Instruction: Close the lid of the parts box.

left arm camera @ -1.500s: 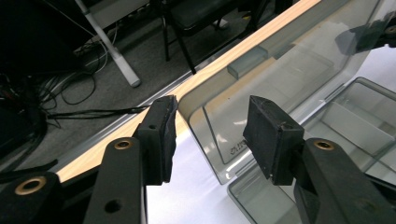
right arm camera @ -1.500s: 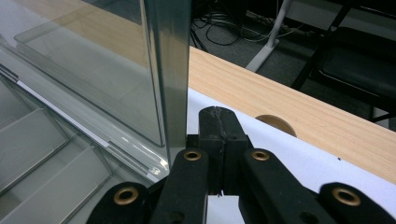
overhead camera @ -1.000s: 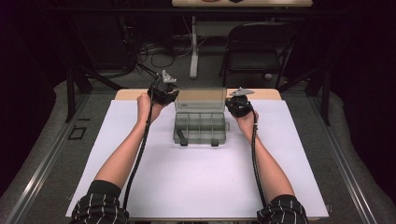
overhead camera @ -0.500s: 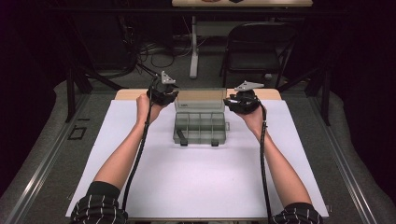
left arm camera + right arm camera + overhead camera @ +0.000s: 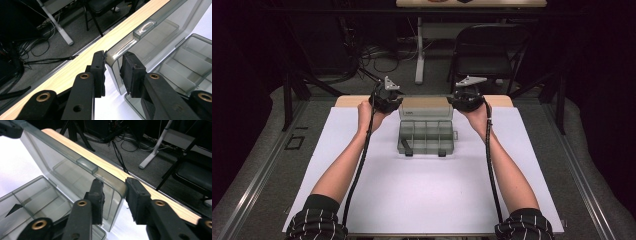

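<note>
High view: the clear organizer box (image 5: 426,136) sits upper centre on the white sheet (image 5: 422,190), its lid (image 5: 426,107) raised; left gripper (image 5: 393,101) and right gripper (image 5: 459,100) flank the lid's corners.

Left gripper view: jaws narrow, straddling a lid corner (image 5: 113,53) — the left pad touches, the right stands just off.

Right gripper view: jaws have just been closing, the lid corner (image 5: 117,192) between them — pads apart from it.

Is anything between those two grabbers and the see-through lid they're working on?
Nothing visible. The left gripper straddles one top corner of the raised lid, its outer finger touching the edge. The right gripper straddles the other corner with a gap beside the fingers.
</note>
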